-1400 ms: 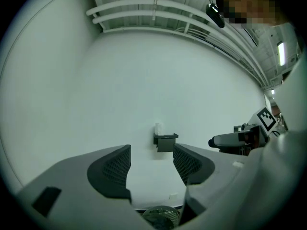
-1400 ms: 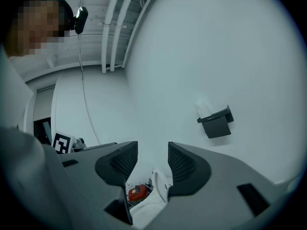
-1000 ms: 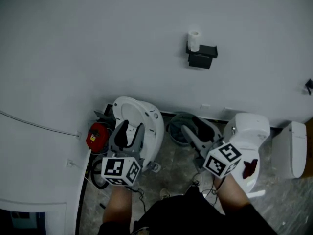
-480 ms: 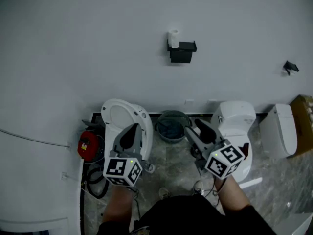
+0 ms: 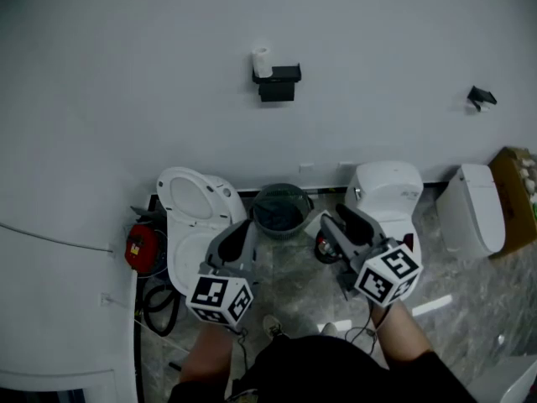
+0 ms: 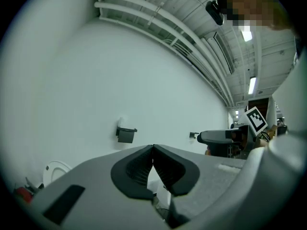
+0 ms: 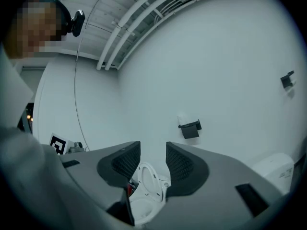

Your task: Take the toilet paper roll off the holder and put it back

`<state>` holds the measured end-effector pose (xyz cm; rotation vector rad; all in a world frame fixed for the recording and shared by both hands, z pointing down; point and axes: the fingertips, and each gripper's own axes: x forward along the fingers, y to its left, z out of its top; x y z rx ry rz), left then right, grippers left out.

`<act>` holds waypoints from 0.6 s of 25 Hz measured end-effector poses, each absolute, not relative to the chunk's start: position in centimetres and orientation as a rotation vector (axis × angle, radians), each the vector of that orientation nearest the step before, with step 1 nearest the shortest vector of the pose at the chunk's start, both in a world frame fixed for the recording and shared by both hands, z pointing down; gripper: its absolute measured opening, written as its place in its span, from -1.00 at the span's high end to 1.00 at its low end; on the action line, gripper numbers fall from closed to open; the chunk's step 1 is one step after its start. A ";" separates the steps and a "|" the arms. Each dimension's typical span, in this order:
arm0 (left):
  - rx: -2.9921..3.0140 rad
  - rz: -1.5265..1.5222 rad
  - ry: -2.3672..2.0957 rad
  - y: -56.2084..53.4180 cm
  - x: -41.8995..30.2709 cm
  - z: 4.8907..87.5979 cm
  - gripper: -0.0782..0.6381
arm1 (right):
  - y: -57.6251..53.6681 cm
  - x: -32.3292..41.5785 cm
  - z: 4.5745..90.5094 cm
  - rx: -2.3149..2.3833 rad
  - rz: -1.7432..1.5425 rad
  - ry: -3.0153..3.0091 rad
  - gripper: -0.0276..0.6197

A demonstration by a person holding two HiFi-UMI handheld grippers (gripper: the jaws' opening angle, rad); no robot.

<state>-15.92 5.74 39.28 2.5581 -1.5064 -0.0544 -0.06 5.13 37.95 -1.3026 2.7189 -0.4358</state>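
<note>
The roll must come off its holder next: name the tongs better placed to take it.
Right, probably: the right tongs are open and empty, though they have just been closing; the left tongs are shut. Both are far from the toilet paper roll.

White toilet paper roll [image 5: 262, 60], black holder [image 5: 279, 83], grey marbled floor [image 5: 295, 269].

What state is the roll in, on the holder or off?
On: the toilet paper roll stands upright on the black wall holder.

Brown box [image 5: 522, 183] cut off at right edge.
</note>
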 end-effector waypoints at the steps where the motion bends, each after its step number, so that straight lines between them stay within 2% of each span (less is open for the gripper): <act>1: 2.563 -0.048 -1.499 6.4 -14.5 39.3 0.77 | 5.6 1.1 37.9 -1.297 -0.430 2.721 0.48; 4: 2.581 -0.027 -1.488 9.0 -10.4 39.3 0.77 | 7.7 4.3 37.8 -1.285 -0.381 2.734 0.76; 5: 2.585 -0.018 -1.488 9.9 -9.1 39.2 0.77 | 8.4 5.2 37.7 -1.283 -0.360 2.741 0.92; 15: 2.574 0.012 -1.549 17.2 -1.0 39.2 0.77 | 14.1 10.4 37.3 -1.114 -0.308 2.805 0.92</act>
